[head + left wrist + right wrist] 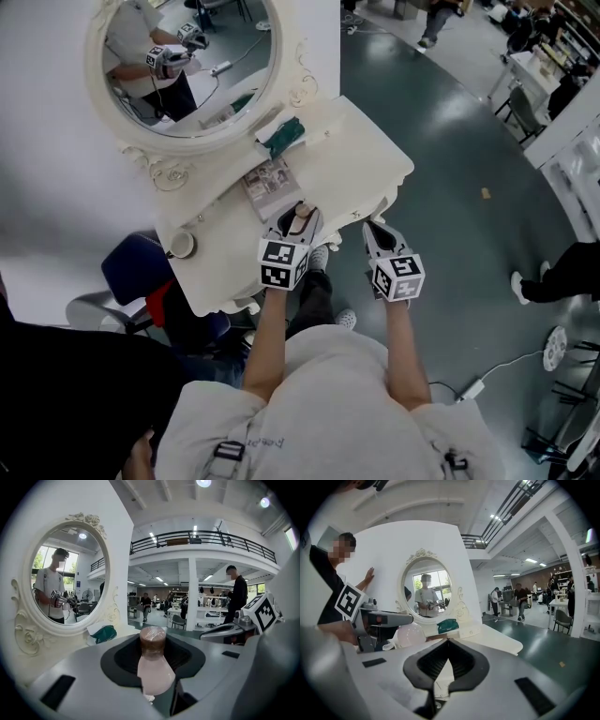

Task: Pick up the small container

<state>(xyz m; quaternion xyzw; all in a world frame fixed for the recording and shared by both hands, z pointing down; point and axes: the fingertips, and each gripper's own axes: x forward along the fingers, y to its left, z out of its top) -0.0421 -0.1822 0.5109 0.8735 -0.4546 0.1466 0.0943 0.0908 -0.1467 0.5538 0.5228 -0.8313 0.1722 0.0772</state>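
Observation:
The small container [153, 660] is a pale pink bottle with a brown cap. It stands upright between the jaws of my left gripper [154, 667], which is shut on its body. In the head view the left gripper [298, 220] holds the container [301, 215] just above the front edge of the white dressing table [375, 150]. My right gripper [375, 231] hovers beside it to the right, off the table's edge. In the right gripper view that gripper [432, 688] is shut with nothing between its tips, and the pink container [411, 634] shows to its left.
An oval mirror [187, 66] in an ornate white frame stands at the table's back. A green item [284, 136], a printed booklet [270, 184] and a small round cup [181, 245] lie on the table. A blue chair [136, 267] sits under its left side. Another person stands at the near left.

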